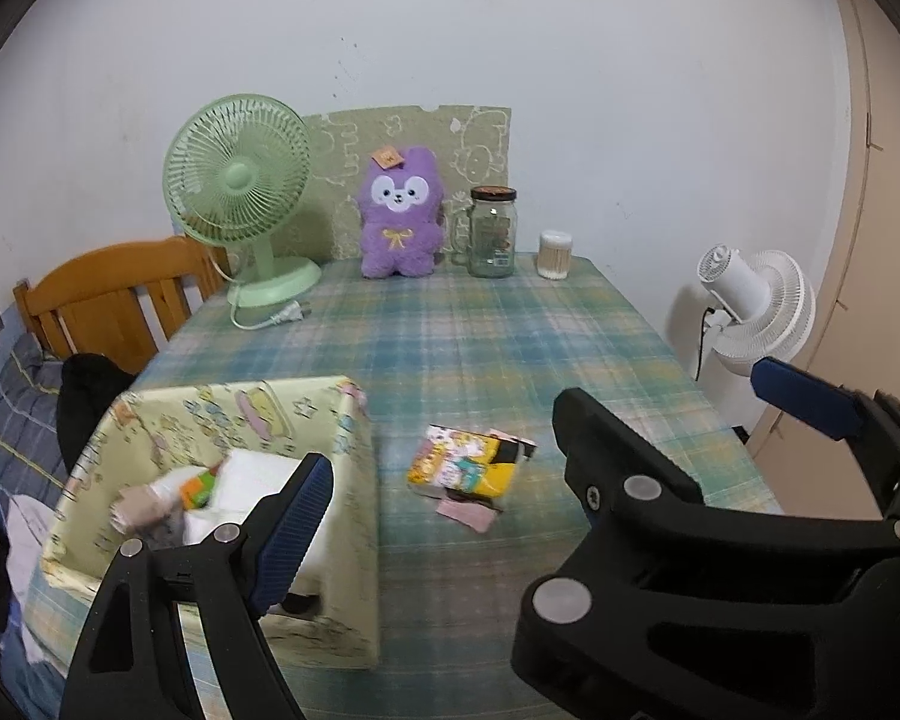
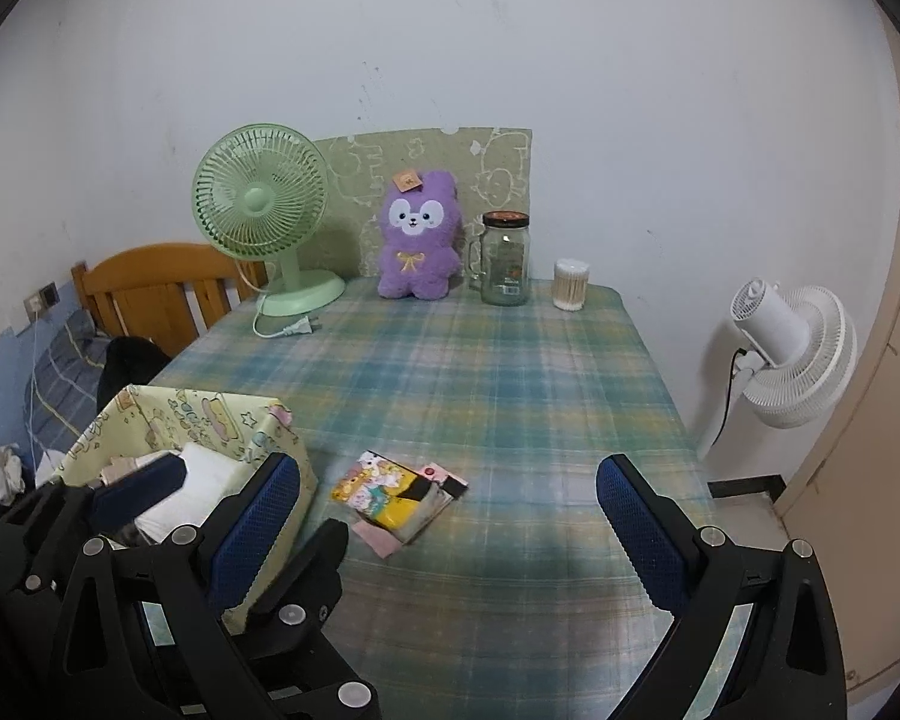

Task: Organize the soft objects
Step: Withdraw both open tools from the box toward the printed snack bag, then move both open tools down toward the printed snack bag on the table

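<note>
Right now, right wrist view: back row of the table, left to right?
green desk fan → purple plush toy → glass jar → cotton swab container

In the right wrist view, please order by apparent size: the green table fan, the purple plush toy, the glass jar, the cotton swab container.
1. Green table fan
2. Purple plush toy
3. Glass jar
4. Cotton swab container

All stand in one back row, so distance hardly distorts this.
</note>
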### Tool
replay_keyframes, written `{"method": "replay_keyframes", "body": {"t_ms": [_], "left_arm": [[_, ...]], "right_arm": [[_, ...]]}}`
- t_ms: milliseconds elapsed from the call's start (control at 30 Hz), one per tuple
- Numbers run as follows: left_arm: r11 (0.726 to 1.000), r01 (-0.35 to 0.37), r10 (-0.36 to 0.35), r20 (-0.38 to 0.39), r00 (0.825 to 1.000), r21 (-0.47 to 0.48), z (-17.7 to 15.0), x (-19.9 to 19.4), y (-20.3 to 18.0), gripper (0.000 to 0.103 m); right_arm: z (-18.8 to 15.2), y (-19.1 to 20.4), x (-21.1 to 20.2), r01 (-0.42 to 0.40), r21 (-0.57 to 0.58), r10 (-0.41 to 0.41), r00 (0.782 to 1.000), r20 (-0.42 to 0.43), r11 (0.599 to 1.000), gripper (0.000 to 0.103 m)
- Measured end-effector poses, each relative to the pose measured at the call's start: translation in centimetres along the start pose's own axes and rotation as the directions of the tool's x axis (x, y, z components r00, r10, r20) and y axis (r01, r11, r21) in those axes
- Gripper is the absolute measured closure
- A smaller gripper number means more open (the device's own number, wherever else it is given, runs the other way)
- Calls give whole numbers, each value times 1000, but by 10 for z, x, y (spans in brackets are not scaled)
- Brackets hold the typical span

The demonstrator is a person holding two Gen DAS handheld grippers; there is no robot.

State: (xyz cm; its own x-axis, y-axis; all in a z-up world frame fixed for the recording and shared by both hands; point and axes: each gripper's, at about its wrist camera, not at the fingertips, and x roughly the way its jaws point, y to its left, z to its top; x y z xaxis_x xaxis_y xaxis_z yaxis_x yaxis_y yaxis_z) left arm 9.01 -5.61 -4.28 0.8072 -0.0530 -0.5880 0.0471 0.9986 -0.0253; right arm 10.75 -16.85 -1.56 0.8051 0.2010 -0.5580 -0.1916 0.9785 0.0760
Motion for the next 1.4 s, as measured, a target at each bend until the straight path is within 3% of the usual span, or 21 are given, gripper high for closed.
{"method": "replay_keyframes", "body": {"t_ms": [567, 767, 967, 1267, 1400], "left_arm": [[999, 33, -33, -77, 997, -8, -22, 41, -26, 17], [1000, -8, 9, -66, 998, 11, -21, 49, -36, 17], [1000, 2, -2, -99, 995, 2, -20, 62, -44, 17], [995, -89, 81, -164, 983, -44, -23, 98, -34, 17], [994, -97, 87, -178, 980, -48, -21, 111, -31, 17]], "right_arm": [[-24, -29, 36, -28, -36, 26, 999, -42, 999, 2], [-27, -44, 49, -48, 6, 49, 996, -76, 999, 3], [-28, -55, 57, -18, 12, 19, 996, -83, 1000, 3], [-32, -63, 85, -10, 14, 12, 990, -142, 1000, 7], [-31, -64, 94, -8, 16, 11, 987, -158, 1000, 7]]}}
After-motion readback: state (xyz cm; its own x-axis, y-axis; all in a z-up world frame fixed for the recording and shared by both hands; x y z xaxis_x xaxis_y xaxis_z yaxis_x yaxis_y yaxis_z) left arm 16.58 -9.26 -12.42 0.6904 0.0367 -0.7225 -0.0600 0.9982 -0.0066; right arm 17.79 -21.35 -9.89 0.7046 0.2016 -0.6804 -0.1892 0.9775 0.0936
